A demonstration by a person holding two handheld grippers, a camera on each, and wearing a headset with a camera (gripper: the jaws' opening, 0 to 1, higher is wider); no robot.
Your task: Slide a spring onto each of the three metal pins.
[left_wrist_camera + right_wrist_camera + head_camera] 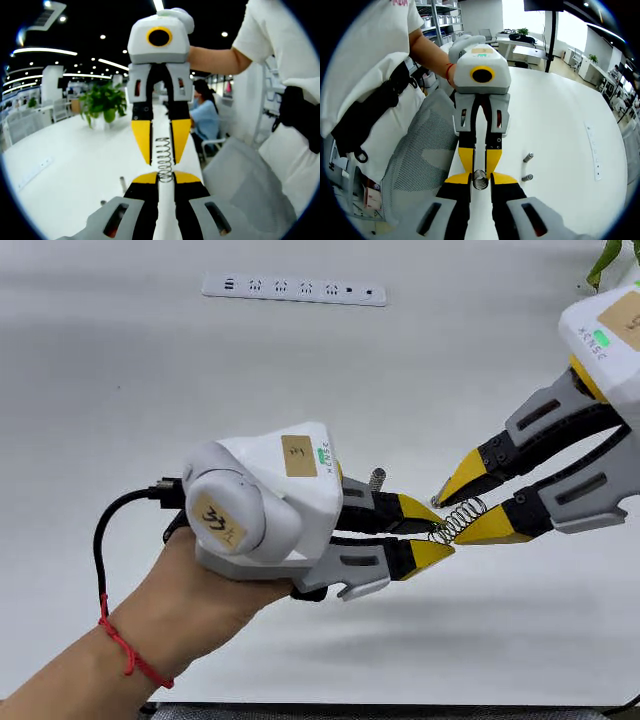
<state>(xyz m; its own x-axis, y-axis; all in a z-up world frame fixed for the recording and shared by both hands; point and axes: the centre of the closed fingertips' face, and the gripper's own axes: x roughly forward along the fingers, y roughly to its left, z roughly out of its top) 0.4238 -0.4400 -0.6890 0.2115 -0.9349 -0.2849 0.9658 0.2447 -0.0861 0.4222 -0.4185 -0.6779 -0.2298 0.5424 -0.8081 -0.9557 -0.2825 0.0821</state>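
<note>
A small steel spring (462,518) hangs in the air between the two grippers, above the white table (120,390). My left gripper (443,532), held in a hand with a red wrist cord, has its yellow tips closed on the spring's near end (164,156). My right gripper (452,518) comes in from the right, and its fingers close on the spring's (480,180) other end. Two metal pins stand upright on the table behind the grippers (377,478) (436,501). Whether a pin runs inside the spring I cannot tell.
A white power strip (295,288) lies at the far side of the table. The table's near edge runs along the bottom of the head view. A grey mesh chair (420,165) stands beside the table, and a potted plant (102,102) sits farther along it.
</note>
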